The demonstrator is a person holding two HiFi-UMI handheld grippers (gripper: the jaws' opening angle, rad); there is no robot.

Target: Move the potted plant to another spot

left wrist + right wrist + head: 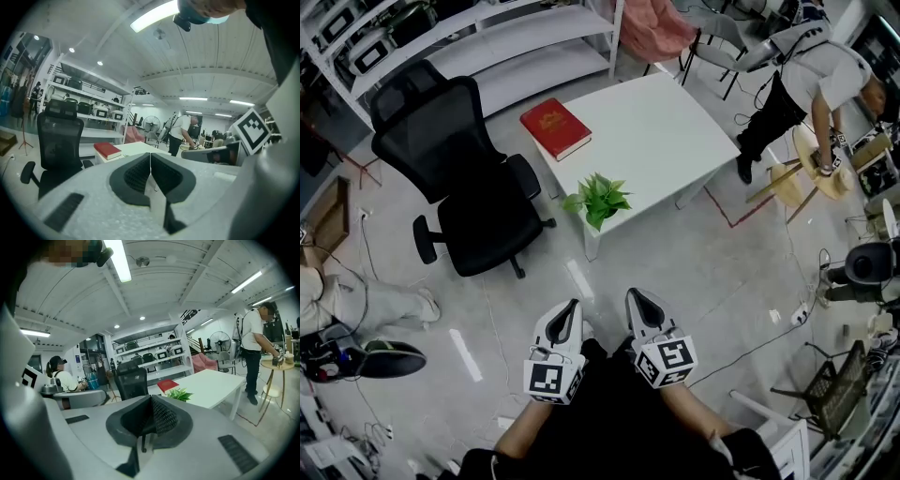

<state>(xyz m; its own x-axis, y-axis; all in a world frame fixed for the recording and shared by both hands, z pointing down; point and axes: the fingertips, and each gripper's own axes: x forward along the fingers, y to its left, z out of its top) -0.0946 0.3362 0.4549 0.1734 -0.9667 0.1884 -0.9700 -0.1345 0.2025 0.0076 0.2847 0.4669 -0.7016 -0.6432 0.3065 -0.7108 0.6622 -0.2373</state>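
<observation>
Progress: not started | my left gripper and right gripper were both closed and empty, lower centre | potted plant stood mid-frame on the white table corner, well apart | approach, grasp and relocation were outstanding.

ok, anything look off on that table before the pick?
Only the potted plant: it sits right at the near corner of the white table, with leaves hanging past the edge. The red book lies flat near the far corner. Nothing looks spilled or tipped.
</observation>
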